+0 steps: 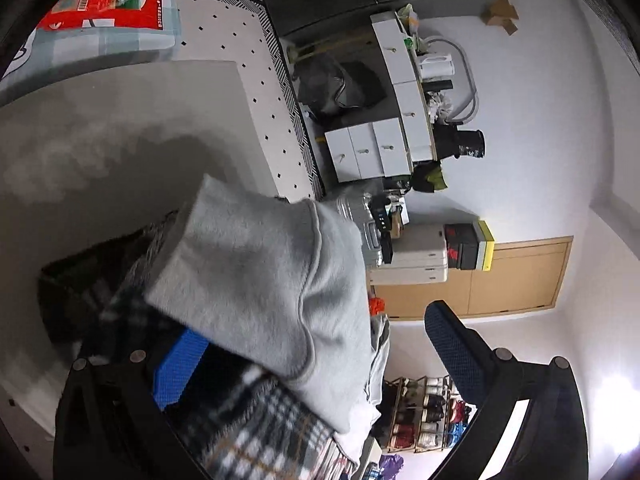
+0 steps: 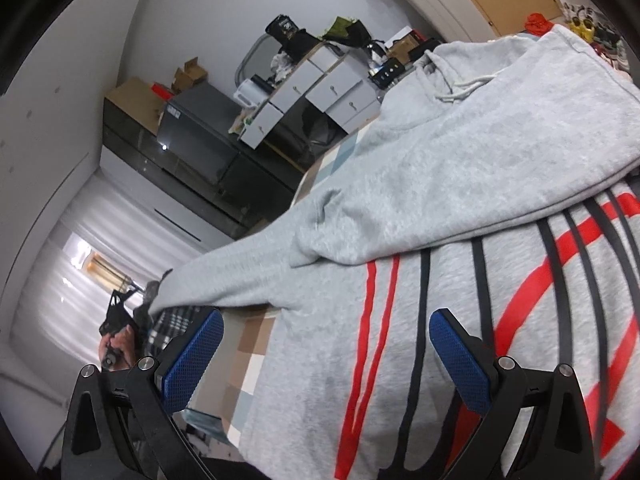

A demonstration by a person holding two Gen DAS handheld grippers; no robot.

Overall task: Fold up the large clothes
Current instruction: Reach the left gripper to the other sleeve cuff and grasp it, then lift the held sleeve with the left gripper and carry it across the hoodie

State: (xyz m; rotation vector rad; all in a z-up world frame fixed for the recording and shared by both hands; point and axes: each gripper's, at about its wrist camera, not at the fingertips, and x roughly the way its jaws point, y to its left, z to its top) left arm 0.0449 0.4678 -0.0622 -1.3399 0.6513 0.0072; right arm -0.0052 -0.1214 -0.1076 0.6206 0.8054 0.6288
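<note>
Grey hoodie [image 2: 460,152] spread on a bed with a checked cover [image 2: 248,360], its printed body (red and black stripes) lying flat and the plain grey upper part, drawstring [image 2: 456,84] showing, doubled back over it. One sleeve [image 2: 224,276] runs out from the body to the left gripper [image 2: 120,320], seen small in the right wrist view, held in a hand [image 2: 116,350] beyond the bed edge; the sleeve is drawn nearly straight, presumably so that it can be carried across the body without dragging a crease. In the left wrist view the sleeve cuff [image 1: 260,280] drapes over the near blue pad [image 1: 180,368], together with some plaid fabric [image 1: 256,432] that may belong to the person's own sleeve; the far pad [image 1: 452,344] stands well clear, so the jaws look wide apart, yet the cloth hides the contact and it cannot be told whether the cuff is pinched or merely hooked. The right gripper [image 2: 328,356] hovers over the striped front with both pads spread wide and nothing between them, placed, it seems, to pin or smooth the body while the sleeve is laid in. Background: a set of white drawers [image 2: 320,88] and a dark cabinet [image 2: 192,148] against the wall.
</note>
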